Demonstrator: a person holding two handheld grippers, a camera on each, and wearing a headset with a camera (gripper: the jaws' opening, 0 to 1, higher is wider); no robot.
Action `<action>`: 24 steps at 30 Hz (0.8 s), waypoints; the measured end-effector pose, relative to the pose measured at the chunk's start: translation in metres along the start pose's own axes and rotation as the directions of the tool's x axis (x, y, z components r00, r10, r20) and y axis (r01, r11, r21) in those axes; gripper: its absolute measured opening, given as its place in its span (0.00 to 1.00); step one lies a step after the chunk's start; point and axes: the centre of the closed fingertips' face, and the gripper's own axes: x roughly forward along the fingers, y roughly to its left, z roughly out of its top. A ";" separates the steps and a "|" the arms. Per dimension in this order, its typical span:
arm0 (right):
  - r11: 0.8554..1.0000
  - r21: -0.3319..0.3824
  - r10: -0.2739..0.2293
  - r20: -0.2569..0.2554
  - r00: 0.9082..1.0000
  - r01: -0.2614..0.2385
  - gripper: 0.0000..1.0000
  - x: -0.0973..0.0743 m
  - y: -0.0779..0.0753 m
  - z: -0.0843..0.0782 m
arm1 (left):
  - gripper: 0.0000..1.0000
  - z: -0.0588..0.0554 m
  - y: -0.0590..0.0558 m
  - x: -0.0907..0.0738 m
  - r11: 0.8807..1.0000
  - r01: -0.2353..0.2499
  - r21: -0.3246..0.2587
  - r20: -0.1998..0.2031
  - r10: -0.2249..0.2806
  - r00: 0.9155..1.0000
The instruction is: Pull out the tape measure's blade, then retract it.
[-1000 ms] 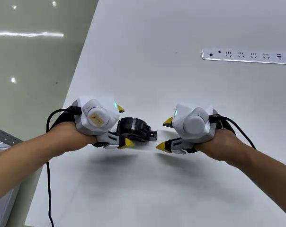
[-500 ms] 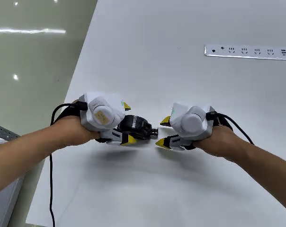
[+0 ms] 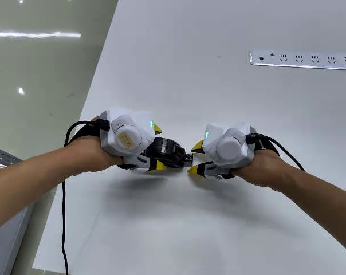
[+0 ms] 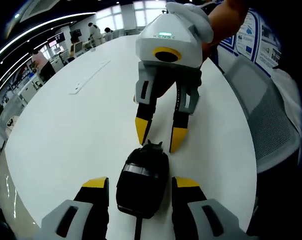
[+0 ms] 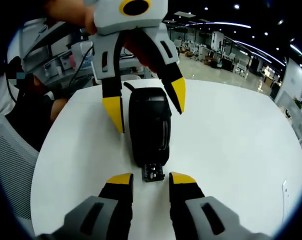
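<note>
A black tape measure [image 3: 166, 152] rests on the white table [image 3: 219, 86], and my left gripper [image 3: 158, 148] is shut on its case from the left. In the left gripper view the case [image 4: 142, 181] sits between my yellow-tipped fingers [image 4: 95, 183]. The metal blade hook [image 5: 152, 173] sticks out of the case [image 5: 149, 125] toward my right gripper [image 5: 151, 179]. That gripper is open, its two tips on either side of the hook without touching it. The right gripper [image 3: 195, 158] faces the left one, nearly tip to tip. The blade itself is inside the case.
A white power strip [image 3: 302, 59] lies at the far right of the table. The table's left edge [image 3: 84, 114] drops to a shiny floor. A black cable [image 3: 63, 229] hangs from the left gripper. Bare table surrounds both grippers.
My right gripper has moved left, and its tips now flank the blade hook. The left gripper has shifted slightly right with the tape measure still in it.
</note>
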 end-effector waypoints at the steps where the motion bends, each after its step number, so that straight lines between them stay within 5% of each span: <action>1: 1.000 0.000 0.001 0.001 1.000 -0.001 0.28 0.000 0.000 0.000 | 0.47 0.000 0.000 0.000 1.000 0.000 0.001 0.000 0.000 1.000; 24: 1.000 -0.011 0.008 0.013 1.000 -0.008 0.19 0.007 -0.001 0.001 | 0.36 0.002 -0.002 0.007 0.997 0.027 0.069 -0.011 -0.026 1.000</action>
